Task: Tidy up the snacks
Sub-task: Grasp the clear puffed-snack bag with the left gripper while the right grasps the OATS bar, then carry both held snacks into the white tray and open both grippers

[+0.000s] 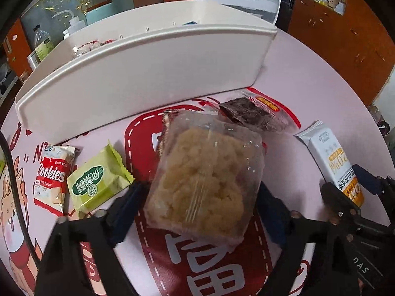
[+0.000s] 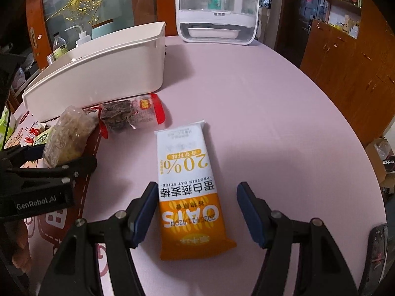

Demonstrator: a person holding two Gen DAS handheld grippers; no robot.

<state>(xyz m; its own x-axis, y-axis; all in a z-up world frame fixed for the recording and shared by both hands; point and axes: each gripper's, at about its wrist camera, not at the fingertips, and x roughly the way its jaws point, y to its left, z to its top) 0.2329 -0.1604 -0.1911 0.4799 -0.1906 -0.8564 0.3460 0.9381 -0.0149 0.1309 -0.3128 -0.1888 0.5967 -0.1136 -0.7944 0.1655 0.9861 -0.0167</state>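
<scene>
My left gripper (image 1: 200,187) is shut on a clear-wrapped yellow crumbly cake (image 1: 205,175) and holds it above the table in front of the white storage bin (image 1: 138,74). The cake also shows in the right wrist view (image 2: 66,135), held by the left gripper (image 2: 61,157). My right gripper (image 2: 197,192) is open, its fingers on either side of a white and orange oat bar packet (image 2: 190,185) that lies flat on the table. The oat bar also shows in the left wrist view (image 1: 333,162), as does the right gripper (image 1: 345,185).
A dark brownie pack (image 1: 249,116) lies by the bin's near wall. A red Cookies packet (image 1: 53,175) and a green packet (image 1: 98,180) lie at the left. A white appliance (image 2: 217,9) stands at the table's far edge. Wooden cabinets (image 2: 345,56) stand to the right.
</scene>
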